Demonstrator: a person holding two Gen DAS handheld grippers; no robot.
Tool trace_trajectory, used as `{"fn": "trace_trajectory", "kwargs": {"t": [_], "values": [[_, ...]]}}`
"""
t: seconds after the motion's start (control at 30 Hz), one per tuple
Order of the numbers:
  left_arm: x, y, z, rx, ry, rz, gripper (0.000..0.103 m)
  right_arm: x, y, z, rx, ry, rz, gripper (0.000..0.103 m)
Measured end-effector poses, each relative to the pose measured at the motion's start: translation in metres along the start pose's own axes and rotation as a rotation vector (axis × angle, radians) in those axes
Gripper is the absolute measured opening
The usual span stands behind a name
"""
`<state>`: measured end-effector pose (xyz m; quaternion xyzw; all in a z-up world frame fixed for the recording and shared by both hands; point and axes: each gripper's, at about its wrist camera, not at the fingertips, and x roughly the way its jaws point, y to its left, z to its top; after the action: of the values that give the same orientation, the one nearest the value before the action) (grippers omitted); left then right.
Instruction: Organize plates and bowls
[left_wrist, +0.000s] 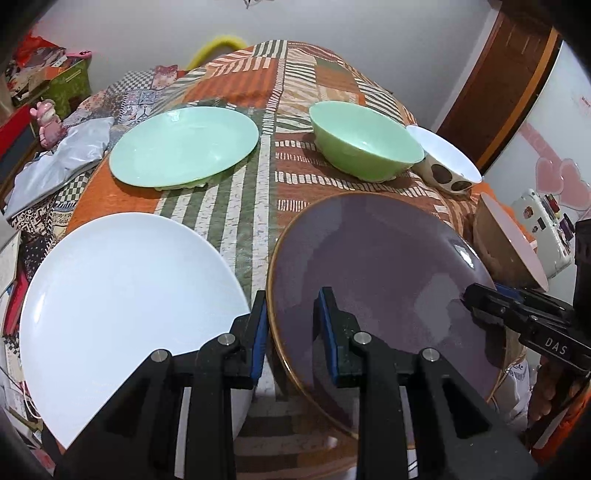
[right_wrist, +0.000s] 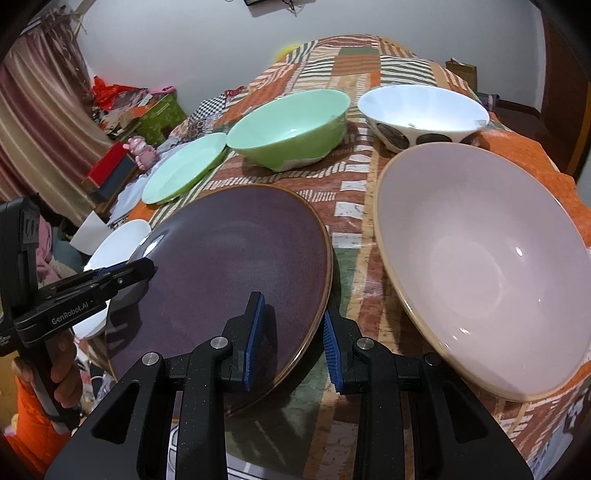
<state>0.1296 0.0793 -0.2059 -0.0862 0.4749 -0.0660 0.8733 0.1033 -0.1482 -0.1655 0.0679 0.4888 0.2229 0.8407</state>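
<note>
A dark purple plate (left_wrist: 376, 266) (right_wrist: 229, 258) with a brown rim is held at both sides, just above the patterned table. My left gripper (left_wrist: 291, 328) is shut on its left rim, and my right gripper (right_wrist: 293, 336) is shut on its right rim. Each gripper shows in the other's view: the right gripper (left_wrist: 471, 295) and the left gripper (right_wrist: 147, 267). A white plate (left_wrist: 129, 306) lies to the left of the purple one. Farther back are a green plate (left_wrist: 184, 144), a green bowl (left_wrist: 365, 140) and a white spotted bowl (left_wrist: 447, 158). A large pale pink bowl (right_wrist: 480, 266) sits to the right.
The table (left_wrist: 251, 206) wears an orange and green patchwork cloth. Off its left side lie a grey bag (left_wrist: 62, 162), a pink figurine (left_wrist: 46, 125) and a green box (left_wrist: 70, 85). A hand (right_wrist: 62, 369) with an orange sleeve holds the left gripper's handle.
</note>
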Motion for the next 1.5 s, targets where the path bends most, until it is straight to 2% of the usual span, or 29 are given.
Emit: {"fn": "trace_trajectory", "kwargs": {"t": [0.3, 0.63, 0.8, 1.03, 1.1, 1.17, 1.27, 1.43, 1.5], "values": [[0.010, -0.003, 0.000, 0.008, 0.016, -0.009, 0.027, 0.002, -0.005, 0.001, 0.046, -0.021, -0.014, 0.027], [0.013, -0.011, -0.003, 0.034, 0.018, 0.035, 0.030, -0.003, -0.006, -0.001, 0.048, -0.027, -0.001, 0.027], [0.003, -0.017, -0.008, 0.066, -0.010, 0.079, 0.030, -0.012, -0.004, -0.004, 0.023, -0.030, -0.018, 0.027], [-0.024, -0.011, -0.008, 0.025, -0.070, 0.098, 0.031, -0.032, 0.010, -0.005, -0.051, -0.068, -0.049, 0.028], [-0.035, -0.008, -0.008, 0.012, -0.093, 0.105, 0.034, -0.036, 0.014, -0.003, -0.063, -0.084, -0.042, 0.030], [-0.046, -0.005, -0.009, 0.004, -0.120, 0.116, 0.045, -0.040, 0.019, 0.000, -0.078, -0.098, -0.034, 0.032], [-0.065, -0.001, -0.011, -0.002, -0.174, 0.142, 0.054, -0.044, 0.030, 0.004, -0.113, -0.120, -0.026, 0.033], [-0.096, 0.015, -0.014, -0.033, -0.244, 0.171, 0.062, -0.046, 0.055, 0.013, -0.173, -0.151, 0.003, 0.044], [-0.106, 0.024, -0.016, -0.052, -0.264, 0.193, 0.072, -0.045, 0.066, 0.016, -0.199, -0.158, 0.014, 0.045]]}}
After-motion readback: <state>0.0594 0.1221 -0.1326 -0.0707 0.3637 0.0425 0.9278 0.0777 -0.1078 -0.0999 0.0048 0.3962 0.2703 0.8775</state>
